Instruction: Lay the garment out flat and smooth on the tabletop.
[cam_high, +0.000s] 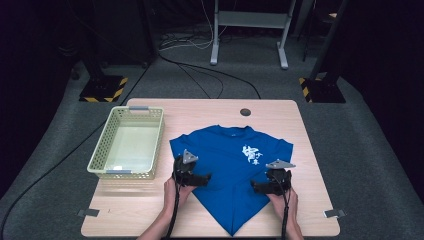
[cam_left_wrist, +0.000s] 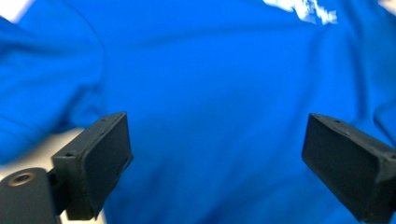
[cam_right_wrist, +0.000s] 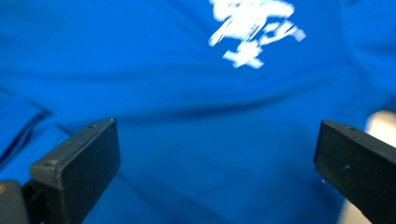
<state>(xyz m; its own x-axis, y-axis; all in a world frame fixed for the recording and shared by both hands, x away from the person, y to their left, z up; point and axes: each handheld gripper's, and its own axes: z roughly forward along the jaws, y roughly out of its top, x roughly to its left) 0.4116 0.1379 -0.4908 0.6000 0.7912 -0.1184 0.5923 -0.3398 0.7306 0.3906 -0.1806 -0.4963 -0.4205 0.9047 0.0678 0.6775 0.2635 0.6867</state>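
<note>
Blue T-shirt (cam_high: 232, 165): lies flat on your wooden table (cam_high: 200, 107), white print up, just right of the mesh basket (cam_high: 129, 142). Your left gripper (cam_high: 202, 177) and right gripper (cam_high: 256, 186): over its lower edges, jaws spread wide, nothing clamped.

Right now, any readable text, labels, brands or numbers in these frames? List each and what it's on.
White print on the chest of the blue T-shirt: a few brush-style characters, too small in the high view and too blurred in both gripper views to read.
Pale basket: no label that I can see.
Table: no writing that I can see.
Yellow-and-black hazard stripes on the stand bases on the floor: a warning pattern, no words.
</note>
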